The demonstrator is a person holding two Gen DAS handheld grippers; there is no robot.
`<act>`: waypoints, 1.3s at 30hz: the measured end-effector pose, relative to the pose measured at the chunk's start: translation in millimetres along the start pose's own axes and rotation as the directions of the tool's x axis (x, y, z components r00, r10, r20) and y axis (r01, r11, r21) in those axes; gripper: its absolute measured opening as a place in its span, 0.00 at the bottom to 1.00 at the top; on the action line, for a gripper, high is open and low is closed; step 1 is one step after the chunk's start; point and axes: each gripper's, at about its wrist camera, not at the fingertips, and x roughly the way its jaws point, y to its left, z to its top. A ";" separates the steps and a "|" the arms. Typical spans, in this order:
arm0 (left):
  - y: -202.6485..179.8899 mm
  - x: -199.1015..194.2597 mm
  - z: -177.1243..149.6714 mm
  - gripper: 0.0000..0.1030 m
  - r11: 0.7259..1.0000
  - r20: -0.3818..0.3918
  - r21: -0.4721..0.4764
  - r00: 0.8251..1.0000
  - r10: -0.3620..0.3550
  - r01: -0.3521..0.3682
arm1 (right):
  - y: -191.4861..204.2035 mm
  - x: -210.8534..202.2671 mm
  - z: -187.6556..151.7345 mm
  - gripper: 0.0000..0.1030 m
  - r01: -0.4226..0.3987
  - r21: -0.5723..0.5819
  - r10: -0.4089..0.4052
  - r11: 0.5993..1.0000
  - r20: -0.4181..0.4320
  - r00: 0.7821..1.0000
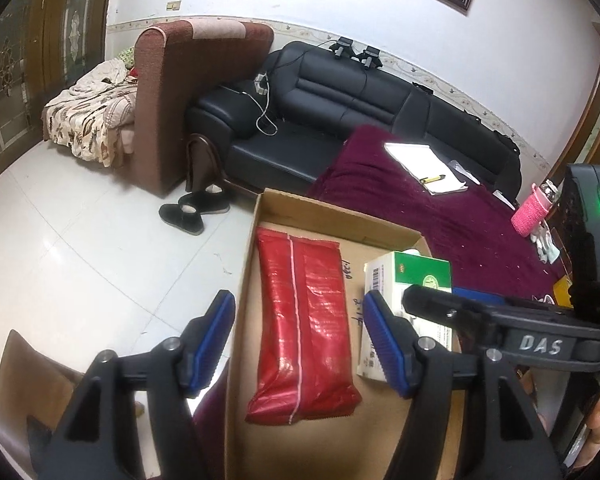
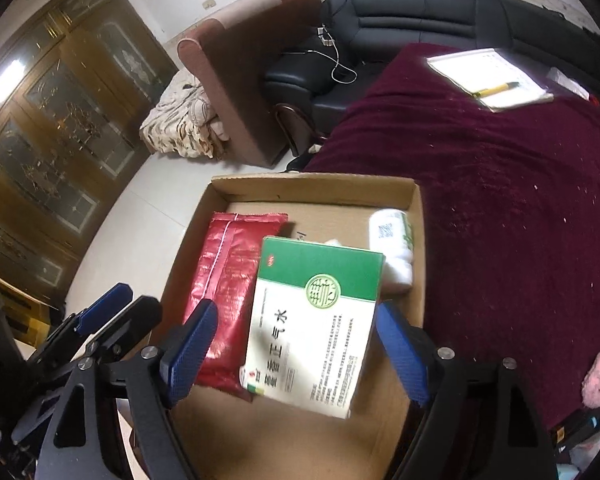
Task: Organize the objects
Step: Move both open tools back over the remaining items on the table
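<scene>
Cardboard box (image 2: 418, 240) fills the lower middle of the frame. Red packet (image 1: 304, 328) lies flat at its left, green-and-white carton (image 2: 316, 320) just right. Left gripper (image 1: 298, 344) and right gripper (image 2: 296, 356) both spread, gripping nothing.

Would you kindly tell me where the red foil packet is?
The red foil packet lies flat in the cardboard box, on its left side, beside the green-and-white carton.

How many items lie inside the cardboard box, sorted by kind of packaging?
Red foil packet: 1
Green-and-white carton: 1
White bottle: 1
White soft roll, partly hidden: 1
Total in the cardboard box: 4
</scene>
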 end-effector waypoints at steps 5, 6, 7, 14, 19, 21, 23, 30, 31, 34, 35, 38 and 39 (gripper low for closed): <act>-7.7 -0.8 -1.3 0.64 1.000 -0.001 0.009 1.000 -0.007 0.007 | -16.7 -12.1 -9.6 0.84 -0.041 0.053 0.041 0.998 0.005 0.999; -10.1 -1.0 -2.0 0.64 1.000 -0.002 0.012 1.000 -0.008 0.008 | -18.4 -14.4 -11.7 0.84 -0.042 0.054 0.042 0.998 0.008 0.999; -12.6 -1.0 -2.7 0.64 1.000 -0.003 0.016 1.000 -0.009 0.009 | -20.2 -17.0 -14.2 0.84 -0.038 0.053 0.038 0.998 0.011 0.999; -35.6 -2.0 -8.5 0.64 0.998 -0.011 0.053 1.000 -0.014 0.014 | -52.6 -43.4 -31.6 0.84 -0.049 0.108 0.044 0.993 0.051 0.998; -59.9 -3.9 -13.3 0.65 0.996 -0.016 0.087 1.000 -0.027 0.028 | -84.8 -64.9 -46.0 0.84 -0.057 0.163 0.046 0.985 0.072 0.996; -72.3 -4.4 -16.8 0.66 0.994 -0.019 0.105 0.999 -0.040 0.042 | -100.3 -76.5 -53.7 0.84 -0.061 0.188 0.046 0.980 0.086 0.995; -86.9 -3.6 -20.6 0.69 0.990 -0.027 0.127 0.998 -0.052 0.055 | -118.3 -90.3 -61.2 0.84 -0.062 0.217 0.041 0.974 0.100 0.994; -145.3 1.7 -40.8 0.69 0.969 -0.067 0.217 0.992 -0.106 0.118 | -193.4 -142.6 -93.1 0.84 -0.043 0.329 -0.017 0.943 0.175 0.984; -153.7 3.0 -43.7 0.69 0.965 -0.075 0.229 0.991 -0.113 0.127 | -203.6 -149.3 -98.3 0.84 -0.032 0.343 -0.032 0.939 0.178 0.984; -179.2 8.8 -55.0 0.69 0.951 -0.103 0.261 0.984 -0.142 0.165 | -231.8 -166.0 -111.6 0.84 -0.011 0.382 -0.066 0.924 0.190 0.979; -188.2 11.7 -59.3 0.69 0.947 -0.116 0.270 0.982 -0.149 0.176 | -240.4 -171.5 -116.0 0.84 -0.002 0.392 -0.081 0.920 0.194 0.978; -212.0 21.3 -72.0 0.69 0.934 -0.148 0.297 0.976 -0.160 0.198 | -262.5 -188.7 -129.0 0.84 0.020 0.417 -0.124 0.909 0.224 0.967; -219.1 24.6 -76.0 0.69 0.931 -0.156 0.304 0.974 -0.162 0.203 | -267.1 -193.5 -132.5 0.84 0.023 0.423 -0.135 0.906 0.238 0.962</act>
